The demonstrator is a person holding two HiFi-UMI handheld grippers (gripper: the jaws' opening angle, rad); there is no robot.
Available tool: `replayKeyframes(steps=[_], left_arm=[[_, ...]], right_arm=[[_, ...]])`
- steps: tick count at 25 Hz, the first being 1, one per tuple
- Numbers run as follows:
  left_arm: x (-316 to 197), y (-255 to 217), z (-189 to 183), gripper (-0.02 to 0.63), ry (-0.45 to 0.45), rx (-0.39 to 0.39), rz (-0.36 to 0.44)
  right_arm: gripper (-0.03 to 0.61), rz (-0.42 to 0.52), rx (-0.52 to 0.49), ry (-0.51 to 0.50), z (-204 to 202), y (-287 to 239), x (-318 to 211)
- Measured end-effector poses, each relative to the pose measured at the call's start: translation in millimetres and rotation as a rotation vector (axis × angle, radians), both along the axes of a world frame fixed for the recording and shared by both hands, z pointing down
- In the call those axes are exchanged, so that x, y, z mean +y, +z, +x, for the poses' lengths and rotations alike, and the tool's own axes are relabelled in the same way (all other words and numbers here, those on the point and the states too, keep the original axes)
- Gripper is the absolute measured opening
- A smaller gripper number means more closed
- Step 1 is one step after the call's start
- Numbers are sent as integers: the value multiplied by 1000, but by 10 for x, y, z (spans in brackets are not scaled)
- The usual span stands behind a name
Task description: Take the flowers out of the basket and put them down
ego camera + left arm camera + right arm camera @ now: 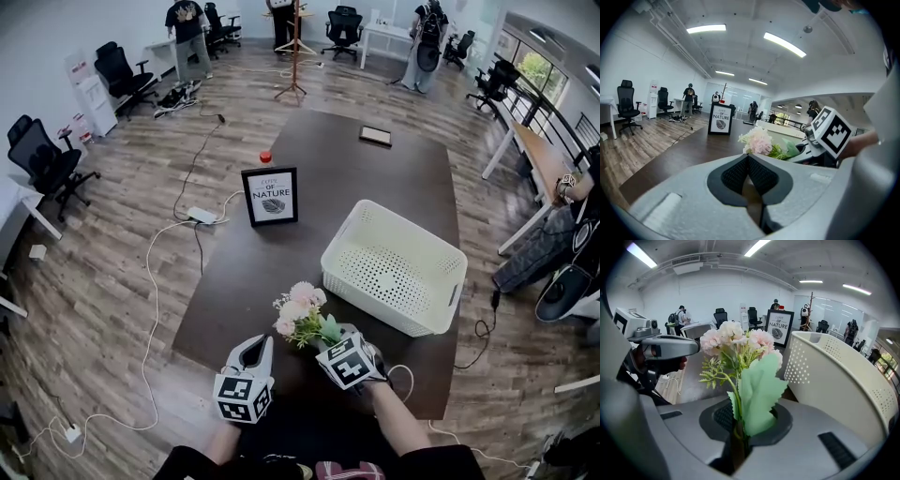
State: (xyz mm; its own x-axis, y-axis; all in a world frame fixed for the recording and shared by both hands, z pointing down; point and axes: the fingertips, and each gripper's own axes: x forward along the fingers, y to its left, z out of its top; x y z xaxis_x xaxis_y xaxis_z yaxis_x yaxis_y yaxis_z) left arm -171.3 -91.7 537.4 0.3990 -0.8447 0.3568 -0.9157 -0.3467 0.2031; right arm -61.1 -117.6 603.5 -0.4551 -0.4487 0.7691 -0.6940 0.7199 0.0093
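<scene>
While its jaws pinch nearly closed on the green stems, the right gripper (738, 425) holds the pink-and-cream artificial flowers (736, 341) upright, clear of the empty white perforated basket (375, 281) and low over the near edge of the dark table (328, 159), seemingly ready to set them down. Beside it, the left gripper (749, 157) hovers with jaws together, empty, apparently unneeded.
</scene>
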Motion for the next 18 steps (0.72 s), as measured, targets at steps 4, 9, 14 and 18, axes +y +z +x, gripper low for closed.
replayKeyframes(steps=[4,9,14,18], left_arm=[[6,13,-31,9,-7,-3,-7],[-24,23,-30,9,-8,-3,-10],[-25,28,-39,9,-3,-6,-12],[1,43,-9,9,-3,-6,-14]], right_arm=[[55,-11,14,-3,-15,101,12],[55,-28,33,5,-18,241,61],[57,-46,37,3,-71,328,93],[58,-65,54,7,-28,435,105]])
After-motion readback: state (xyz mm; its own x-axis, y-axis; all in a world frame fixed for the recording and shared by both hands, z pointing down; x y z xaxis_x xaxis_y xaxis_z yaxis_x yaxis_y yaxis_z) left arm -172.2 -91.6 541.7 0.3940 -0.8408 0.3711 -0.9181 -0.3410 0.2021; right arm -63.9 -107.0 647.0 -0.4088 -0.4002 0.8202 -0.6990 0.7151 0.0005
